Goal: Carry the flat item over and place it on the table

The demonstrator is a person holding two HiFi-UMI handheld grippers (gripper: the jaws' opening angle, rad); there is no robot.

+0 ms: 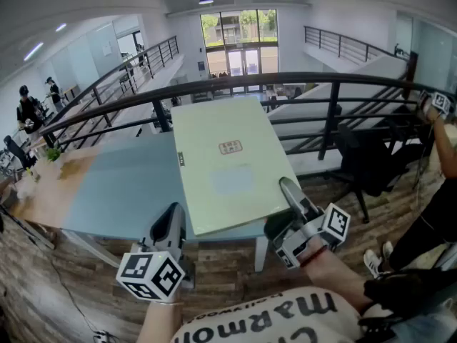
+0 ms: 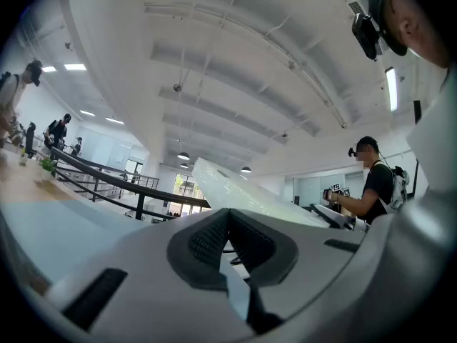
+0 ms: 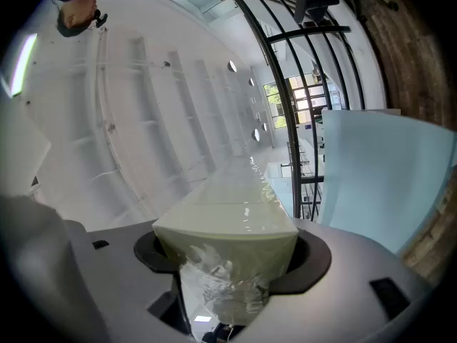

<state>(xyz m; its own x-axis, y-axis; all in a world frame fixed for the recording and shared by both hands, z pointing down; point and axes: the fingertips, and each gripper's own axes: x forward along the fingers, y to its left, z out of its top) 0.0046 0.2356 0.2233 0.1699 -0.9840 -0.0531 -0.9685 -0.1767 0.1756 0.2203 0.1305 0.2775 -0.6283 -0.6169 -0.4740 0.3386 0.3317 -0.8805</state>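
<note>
While your right gripper point(image 1: 291, 195) clamps its jaws on the near right corner of the flat item point(image 1: 228, 166), the pale green slab reaches away from you, its far end showing in front of the dark railing point(image 1: 328, 91) in the head view. In the right gripper view you can see the jaws clenched on the item's edge, with shiny clear film crumpled between the pads, and the slab running straight out ahead of them. Your left gripper point(image 1: 171, 224) sits just beside the item's near left corner; its own view shows the jaws pressed together with nothing between them, and the slab passes off to their right. Most of the item lies over the light blue surface point(image 1: 121, 191), and its near edge juts past the surface's front edge toward you, above the wooden floor point(image 1: 228, 270). You cannot tell from these views whether the slab touches the surface anywhere. On top of the item there is a small reddish label point(image 1: 230, 147) and, nearer to you, a pale rectangular patch point(image 1: 232, 181). Another person point(image 1: 439, 191) stands at your right by the railing.
</note>
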